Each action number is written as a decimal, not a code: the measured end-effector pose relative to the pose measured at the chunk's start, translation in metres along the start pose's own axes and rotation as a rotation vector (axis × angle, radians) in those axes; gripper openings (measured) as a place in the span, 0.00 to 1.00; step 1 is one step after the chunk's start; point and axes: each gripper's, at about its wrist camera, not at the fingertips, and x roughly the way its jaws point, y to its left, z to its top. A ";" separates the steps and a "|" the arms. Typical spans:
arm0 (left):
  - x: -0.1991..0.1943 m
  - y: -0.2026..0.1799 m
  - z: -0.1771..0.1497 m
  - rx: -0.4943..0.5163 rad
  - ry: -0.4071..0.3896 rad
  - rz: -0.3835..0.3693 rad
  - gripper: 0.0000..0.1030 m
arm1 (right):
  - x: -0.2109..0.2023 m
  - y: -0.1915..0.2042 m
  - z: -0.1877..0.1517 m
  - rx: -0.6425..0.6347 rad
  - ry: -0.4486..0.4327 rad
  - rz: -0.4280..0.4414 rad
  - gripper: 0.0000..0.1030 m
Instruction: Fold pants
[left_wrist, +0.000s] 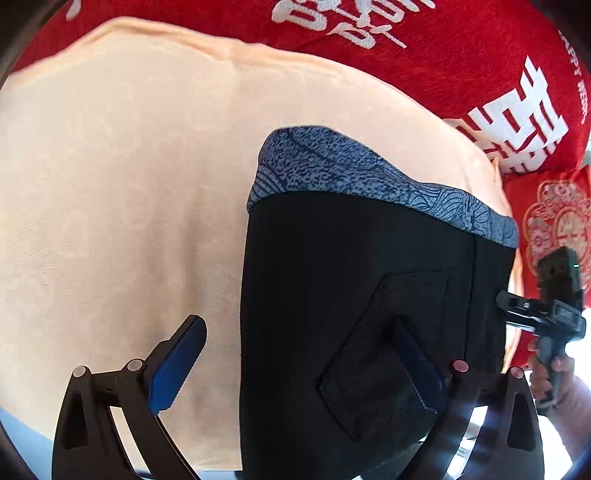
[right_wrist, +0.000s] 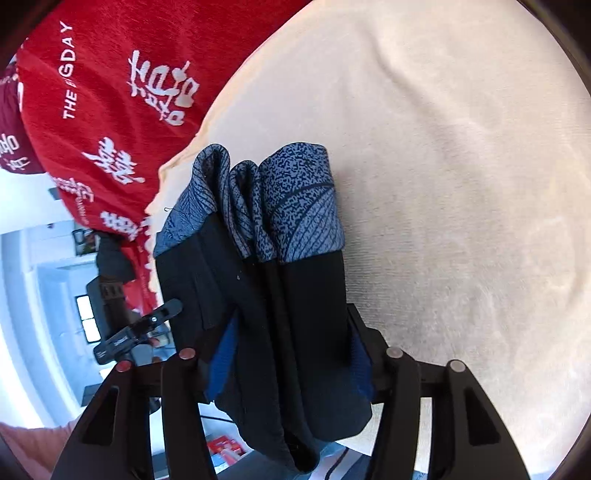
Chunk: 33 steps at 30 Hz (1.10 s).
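two grippers: our left gripper (left_wrist: 295, 365) gapes wide, our right gripper (right_wrist: 291, 354) clamped on limp, light pants (right_wrist: 266, 295); grab the waistband.

Left of the folded black pants (left_wrist: 354, 288) a wide stretch of the peach sheet (left_wrist: 118, 192) lies bare, open to reach. The red blanket (left_wrist: 461, 74) bunches along the sheet's far edge and bounds that side. The right tongs (right_wrist: 291, 358) are closed around the pants' layers, while the left tongs (left_wrist: 295, 354) straddle the pants' left edge, spread wide.
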 end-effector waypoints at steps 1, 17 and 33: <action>-0.003 -0.004 -0.001 0.018 -0.009 0.030 0.97 | -0.003 0.002 -0.002 0.005 -0.009 -0.030 0.65; -0.066 -0.084 -0.076 0.188 -0.035 0.307 0.98 | -0.044 0.060 -0.089 -0.031 -0.154 -0.510 0.94; -0.139 -0.110 -0.102 0.180 -0.061 0.331 0.98 | -0.064 0.159 -0.149 -0.104 -0.138 -0.582 0.94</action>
